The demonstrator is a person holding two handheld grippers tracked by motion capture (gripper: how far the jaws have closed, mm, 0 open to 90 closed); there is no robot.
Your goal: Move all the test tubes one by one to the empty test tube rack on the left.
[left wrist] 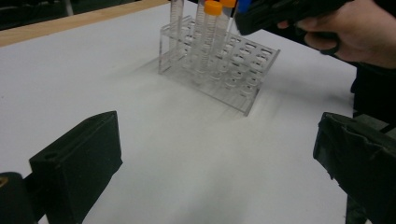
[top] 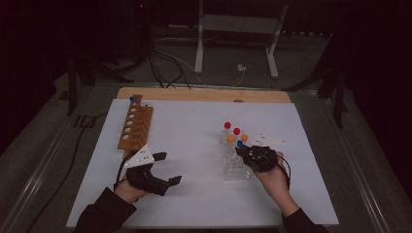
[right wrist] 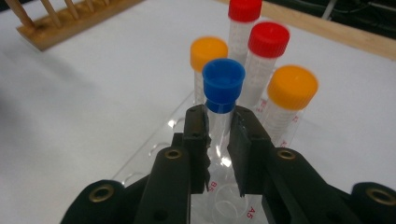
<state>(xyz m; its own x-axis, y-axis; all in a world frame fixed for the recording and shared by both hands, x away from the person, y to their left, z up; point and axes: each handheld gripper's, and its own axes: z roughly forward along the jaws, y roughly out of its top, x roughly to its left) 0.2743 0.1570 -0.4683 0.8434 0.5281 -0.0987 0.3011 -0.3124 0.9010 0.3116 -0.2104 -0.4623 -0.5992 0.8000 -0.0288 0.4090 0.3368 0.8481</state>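
The right tool [right wrist: 219, 140] is clamped on the blue-capped tube [right wrist: 222, 100], its two black jaws pressing the clear body just below the cap. The tube stands upright in the clear rack [top: 233, 167] on the white desk [top: 194, 145], at the near side of the cluster; whether its bottom sits fully in the hole is hard to tell through the plastic. Just behind it stand two orange-capped tubes [right wrist: 208, 58] and two red-capped tubes [right wrist: 267, 46]. The left tool [top: 165, 170] rests low over the desk, well apart from the rack, jaws wide apart with nothing between them. A wooden rack [top: 135, 127] lies beyond it.
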